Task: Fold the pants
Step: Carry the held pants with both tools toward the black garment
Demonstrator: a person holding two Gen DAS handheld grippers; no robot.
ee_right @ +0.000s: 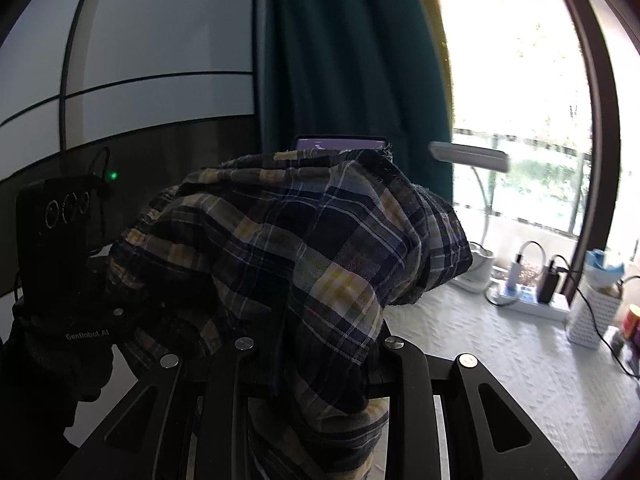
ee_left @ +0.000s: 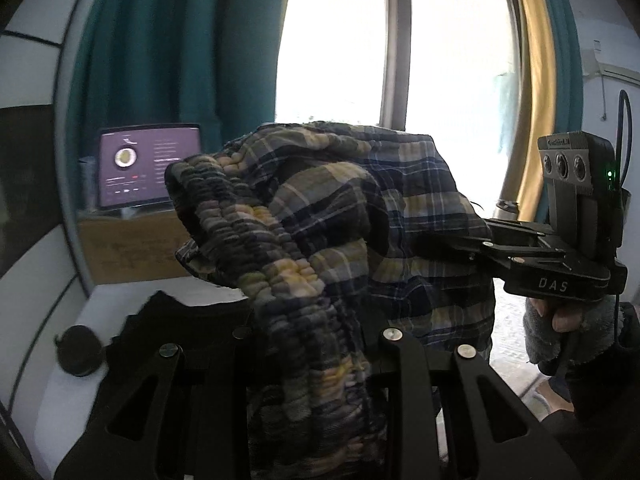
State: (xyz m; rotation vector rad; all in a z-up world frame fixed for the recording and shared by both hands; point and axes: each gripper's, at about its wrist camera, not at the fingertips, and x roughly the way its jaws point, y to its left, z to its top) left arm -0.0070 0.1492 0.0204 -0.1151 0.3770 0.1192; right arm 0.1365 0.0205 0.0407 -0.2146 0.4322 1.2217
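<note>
The left tool (ee_left: 320,360) is clenched on the plaid pants (ee_left: 340,220), pinching their gathered elastic waistband (ee_left: 248,216) between its black fingers; the cloth rises in a bunched heap in front of the camera and hides the fingertips. In the left wrist view the right tool (ee_left: 492,240) reaches in from the right, its body lettered "DAS", its jaws closed into the same fabric, a gloved hand (ee_left: 568,320) gripping the handle beneath.

The right wrist view shows that tool (ee_right: 316,364) grasping the pants (ee_right: 304,248) as well, the cloth draped over its fingers and hanging down between them. The left tool (ee_right: 120,312) sits at the left edge there, labelled "GenRobot.AI", with a green light lit above its three lenses.

The pants are held up in the air between the two tools, above a white tabletop (ee_right: 480,352).

Beyond stand a laptop (ee_left: 148,164) with a purple screen on a cardboard box (ee_left: 132,248), a teal curtain (ee_left: 172,40), a bright window (ee_left: 340,40), a desk lamp (ee_right: 468,156) and a power strip (ee_right: 528,300) with chargers.
</note>
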